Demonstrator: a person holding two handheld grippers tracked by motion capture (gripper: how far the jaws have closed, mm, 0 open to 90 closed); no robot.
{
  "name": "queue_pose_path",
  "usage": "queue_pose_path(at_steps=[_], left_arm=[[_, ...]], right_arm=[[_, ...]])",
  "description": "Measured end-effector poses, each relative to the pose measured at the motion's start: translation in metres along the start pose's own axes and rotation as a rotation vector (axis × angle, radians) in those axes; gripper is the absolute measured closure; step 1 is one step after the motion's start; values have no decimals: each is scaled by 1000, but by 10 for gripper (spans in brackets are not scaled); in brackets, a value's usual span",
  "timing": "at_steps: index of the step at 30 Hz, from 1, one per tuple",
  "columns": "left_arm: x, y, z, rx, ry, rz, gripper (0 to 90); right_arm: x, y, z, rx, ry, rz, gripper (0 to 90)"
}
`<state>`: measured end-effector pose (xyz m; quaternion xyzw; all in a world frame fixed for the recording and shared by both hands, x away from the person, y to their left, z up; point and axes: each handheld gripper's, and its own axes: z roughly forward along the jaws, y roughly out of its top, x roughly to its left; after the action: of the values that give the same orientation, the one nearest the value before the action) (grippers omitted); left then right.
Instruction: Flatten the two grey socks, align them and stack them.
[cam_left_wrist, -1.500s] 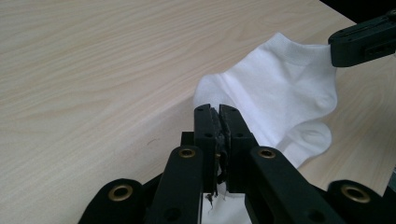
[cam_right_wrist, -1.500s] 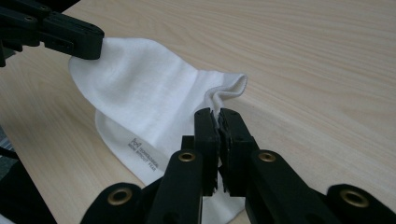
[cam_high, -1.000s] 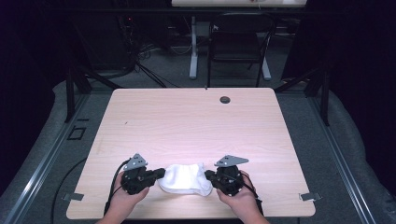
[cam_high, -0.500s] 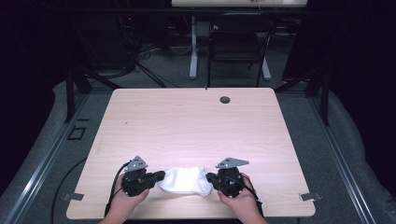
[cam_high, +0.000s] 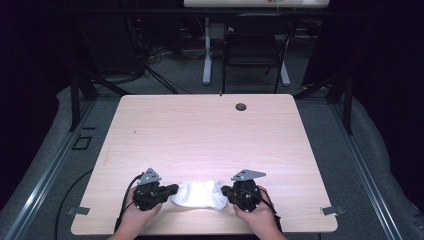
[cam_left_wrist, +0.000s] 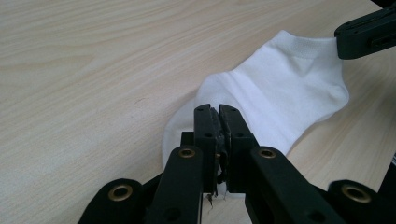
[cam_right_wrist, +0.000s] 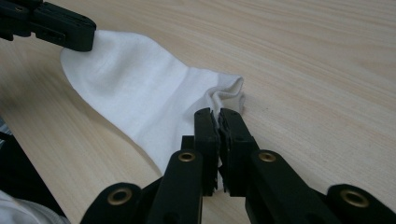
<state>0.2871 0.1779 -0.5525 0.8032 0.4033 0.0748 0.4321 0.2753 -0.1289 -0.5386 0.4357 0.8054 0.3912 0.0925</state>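
Two grippers clamp one white sock (cam_high: 199, 194) at table (cam_high: 210, 130) near edge, about 6 o'clock. Left gripper (cam_left_wrist: 218, 111) jaws together on sock end at 9 o'clock; right gripper (cam_right_wrist: 217, 115) jaws together on opposite end at 3 o'clock. Sock lies slack, rumpled between them, resting on wood. Risks, as judged: thin bite on fabric edge could slip if hands pull apart hard; uneven lift could twist sock. No brand, label or writing readable.

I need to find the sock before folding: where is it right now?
In the high view the white sock lies near the table's near edge, stretched between the left gripper and the right gripper, each shut on one end.
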Motion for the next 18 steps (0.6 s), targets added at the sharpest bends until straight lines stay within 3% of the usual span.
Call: queue_pose_path(at_steps=[18], left_arm=[[3, -2, 9, 27, 10, 5, 864]], right_arm=[[-4, -3, 8, 22, -13, 1, 863]])
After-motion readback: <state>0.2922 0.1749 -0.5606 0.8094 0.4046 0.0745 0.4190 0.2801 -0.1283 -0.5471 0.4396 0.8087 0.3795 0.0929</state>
